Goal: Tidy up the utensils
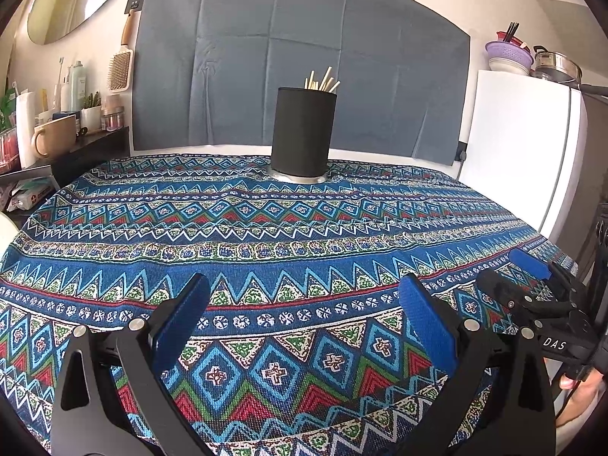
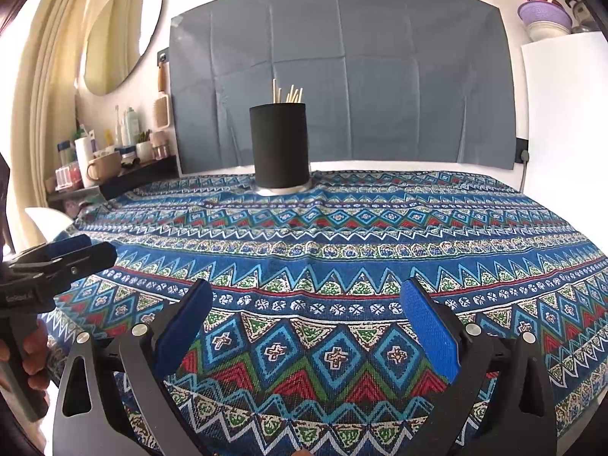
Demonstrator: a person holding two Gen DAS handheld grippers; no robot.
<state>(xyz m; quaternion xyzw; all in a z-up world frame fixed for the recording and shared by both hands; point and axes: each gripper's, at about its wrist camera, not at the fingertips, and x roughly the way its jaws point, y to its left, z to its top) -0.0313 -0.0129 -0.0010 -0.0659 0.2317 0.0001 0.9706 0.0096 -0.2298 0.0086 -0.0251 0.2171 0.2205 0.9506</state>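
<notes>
A black cup is seen standing upright on a metal base near the far edge of the worktop, roughly midway along that edge. Pale wooden chopsticks are held inside it, only their tips showing above the rim; their number cannot be counted with certainty. The worktop is covered by a blue patterned cloth with red, green and white bands.

The left hand-held gripper is held over the near edge of the worktop with its blue pads spread wide and nothing between them. The right hand-held gripper is likewise held over the near edge, its pads wide apart and nothing gripped. The two are positioned side by side, each appearing at the margin of the other's view, well apart from the cup.

A grey sheet is hung on the wall behind the worktop, and a round mirror is mounted to its left.
</notes>
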